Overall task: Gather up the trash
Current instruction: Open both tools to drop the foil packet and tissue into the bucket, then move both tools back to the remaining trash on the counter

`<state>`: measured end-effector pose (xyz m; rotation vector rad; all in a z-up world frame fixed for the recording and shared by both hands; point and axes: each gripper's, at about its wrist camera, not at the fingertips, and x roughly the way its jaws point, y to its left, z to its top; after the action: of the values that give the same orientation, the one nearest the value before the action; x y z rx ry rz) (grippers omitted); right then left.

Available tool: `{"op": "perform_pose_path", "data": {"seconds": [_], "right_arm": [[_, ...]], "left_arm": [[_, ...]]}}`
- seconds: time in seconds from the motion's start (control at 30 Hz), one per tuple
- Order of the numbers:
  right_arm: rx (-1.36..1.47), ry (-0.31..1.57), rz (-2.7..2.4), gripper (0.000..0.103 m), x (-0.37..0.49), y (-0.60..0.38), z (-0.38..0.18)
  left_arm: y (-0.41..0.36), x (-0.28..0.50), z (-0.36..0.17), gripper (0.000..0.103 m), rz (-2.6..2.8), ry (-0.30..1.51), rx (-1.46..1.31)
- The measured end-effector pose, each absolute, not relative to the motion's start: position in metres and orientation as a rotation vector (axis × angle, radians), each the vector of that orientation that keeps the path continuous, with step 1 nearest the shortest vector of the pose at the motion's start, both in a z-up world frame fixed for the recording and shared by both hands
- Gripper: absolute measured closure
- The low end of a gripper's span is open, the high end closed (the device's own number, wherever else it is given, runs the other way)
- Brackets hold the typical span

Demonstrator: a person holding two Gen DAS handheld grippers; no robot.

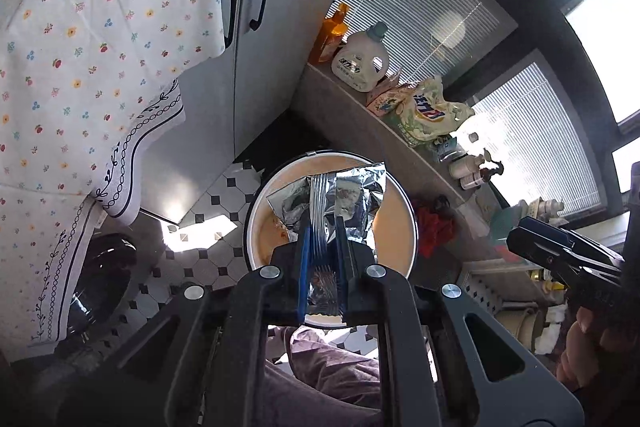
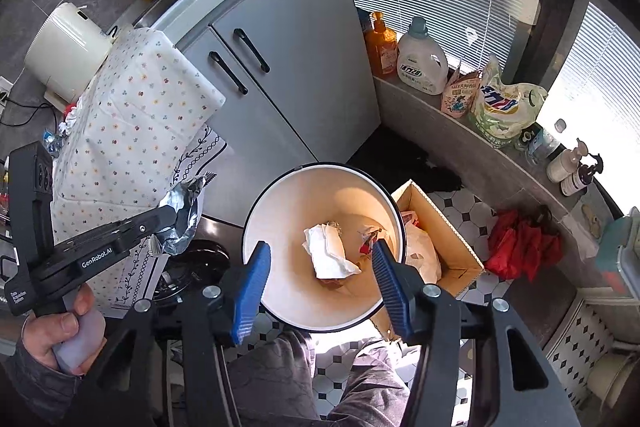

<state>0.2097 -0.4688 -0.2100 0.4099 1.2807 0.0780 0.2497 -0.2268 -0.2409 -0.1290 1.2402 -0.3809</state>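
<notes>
My left gripper (image 1: 323,227) is shut on a crumpled silver foil wrapper (image 1: 352,195) and holds it above the round white trash bin (image 1: 408,223). In the right wrist view the left gripper (image 2: 176,217) holds the foil wrapper (image 2: 186,203) left of the bin (image 2: 280,199), beside the tablecloth. My right gripper (image 2: 320,255) is open and empty over the bin's near rim. Inside the bin lie a white crumpled tissue (image 2: 330,255) and a small red wrapper (image 2: 366,245).
A floral tablecloth (image 2: 132,123) hangs at left. Grey cabinet doors (image 2: 280,67) stand behind the bin. A cardboard box (image 2: 444,227) with a plastic bag sits right of it. A ledge (image 2: 460,131) holds detergent bottles and bags. A red cloth (image 2: 524,247) lies on the tiled floor.
</notes>
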Motion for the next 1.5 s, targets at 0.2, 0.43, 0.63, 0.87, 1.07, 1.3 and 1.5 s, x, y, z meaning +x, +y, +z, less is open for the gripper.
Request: {"op": "perform_pose_path", "data": {"seconds": [0.2, 0.43, 0.63, 0.87, 1.07, 1.3, 1.5], "right_arm": [[0.399, 1.266, 0.037, 0.048, 0.197, -0.488, -0.203], [0.39, 1.235, 0.001, 0.039, 0.189, -0.509, -0.19], [0.403, 1.202, 0.015, 0.034, 0.196, -0.51, -0.182], [0.403, 1.137, 0.087, 0.016, 0.223, -0.476, -0.164], [0.402, 1.094, 0.144, 0.009, 0.257, -0.43, -0.15], [0.352, 1.072, 0.223, 0.008, 0.297, -0.365, -0.131], [0.317, 1.049, 0.286, 0.008, 0.326, -0.307, -0.115]], "left_arm": [[-0.247, 0.25, -0.253, 0.09, -0.418, 1.279, -0.136], [-0.266, 0.251, -0.242, 0.038, -0.451, 1.254, -0.153], [-0.256, 0.26, -0.213, 0.023, -0.433, 1.179, -0.134], [-0.205, 0.269, -0.177, 0.012, -0.33, 1.078, -0.127], [-0.139, 0.274, -0.157, 0.01, -0.224, 1.022, -0.141], [-0.054, 0.28, -0.136, 0.009, -0.098, 0.951, -0.204], [0.02, 0.289, -0.122, 0.009, -0.013, 0.897, -0.254]]}}
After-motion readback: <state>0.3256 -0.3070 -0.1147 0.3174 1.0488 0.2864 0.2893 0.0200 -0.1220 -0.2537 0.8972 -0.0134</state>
